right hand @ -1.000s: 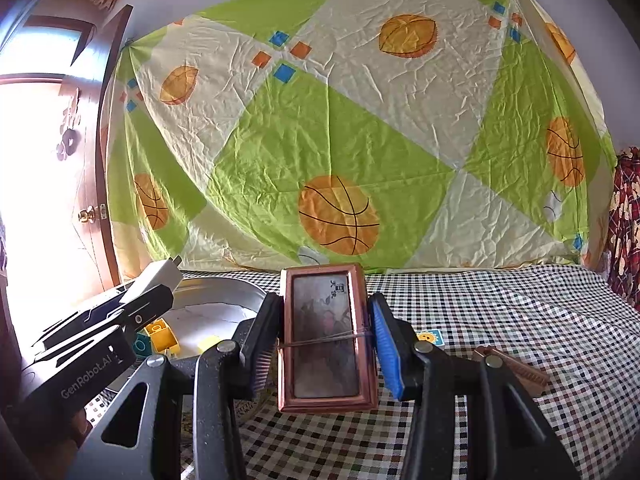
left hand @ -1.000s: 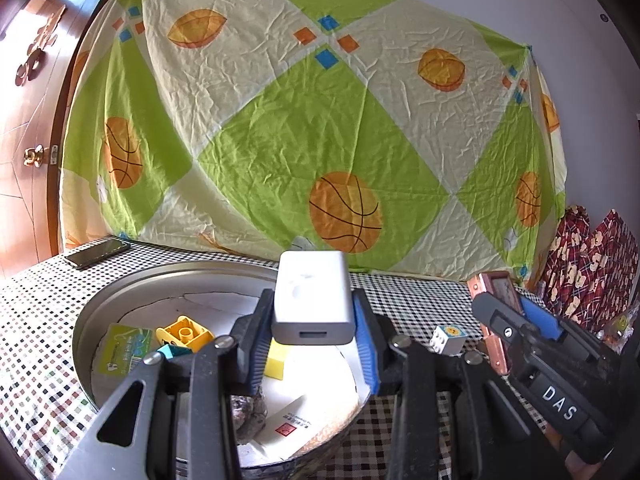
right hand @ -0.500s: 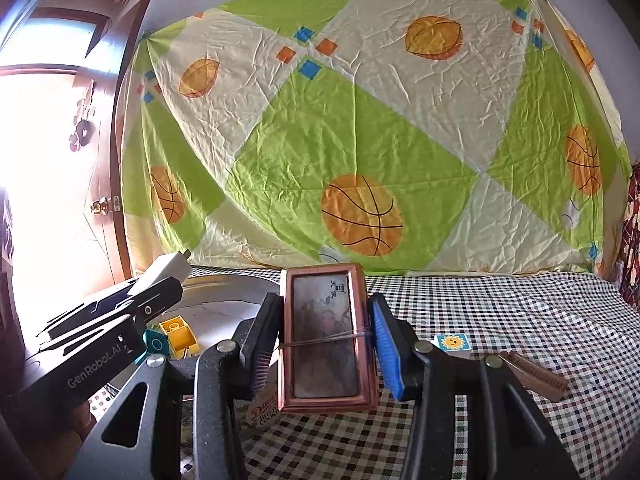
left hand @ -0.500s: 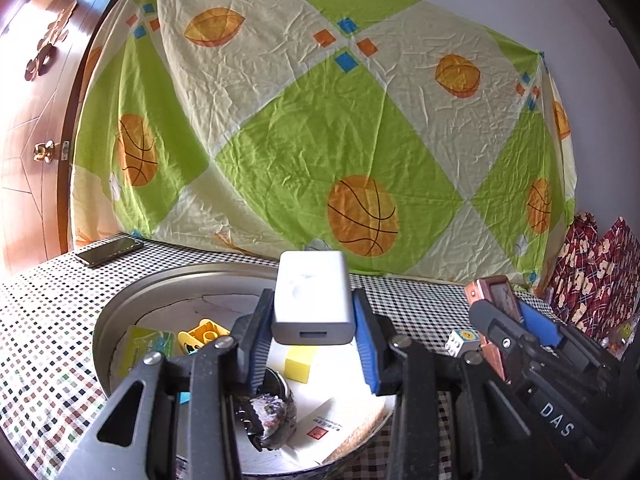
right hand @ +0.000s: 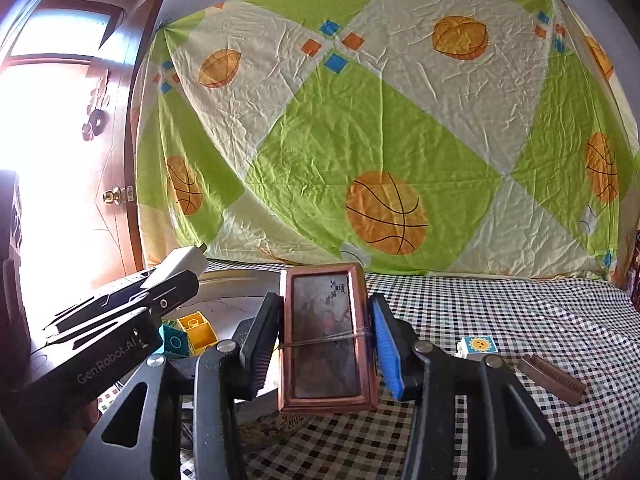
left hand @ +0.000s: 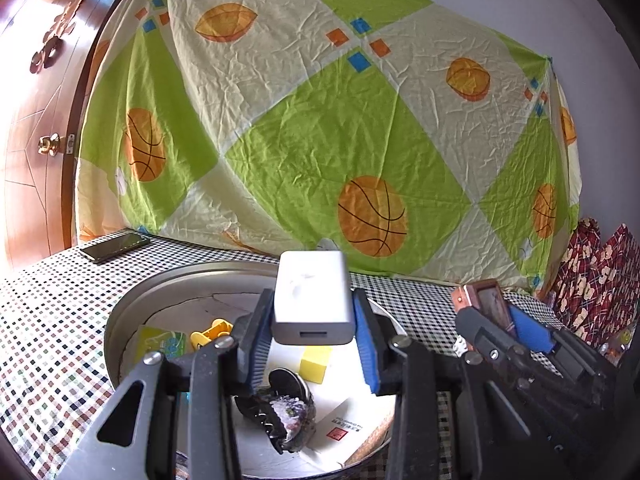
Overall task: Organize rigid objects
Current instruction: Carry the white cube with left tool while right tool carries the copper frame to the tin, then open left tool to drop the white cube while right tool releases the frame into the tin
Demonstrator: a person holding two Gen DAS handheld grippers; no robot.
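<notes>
The white charger [left hand: 312, 300] sits clamped between the left gripper's [left hand: 314, 344] blue pads, long axis pointing away from the hand, held directly above the round metal pan [left hand: 120, 320]. To my eye the drop is straight down, and the left hand is the nearer one to the pan's middle. The right gripper [right hand: 326, 344] is closed on a copper-framed box [right hand: 326, 336], upright, hanging over the pan's right rim [right hand: 240, 276].

Inside the pan the left view shows a yellow cube [left hand: 316, 362], a yellow brick [left hand: 210, 332] and a white carton [left hand: 352, 428]. Only the right view shows what lies right of the pan on the checked cloth [right hand: 520, 304]: a sun block [right hand: 478, 346] and a brown comb [right hand: 552, 378].
</notes>
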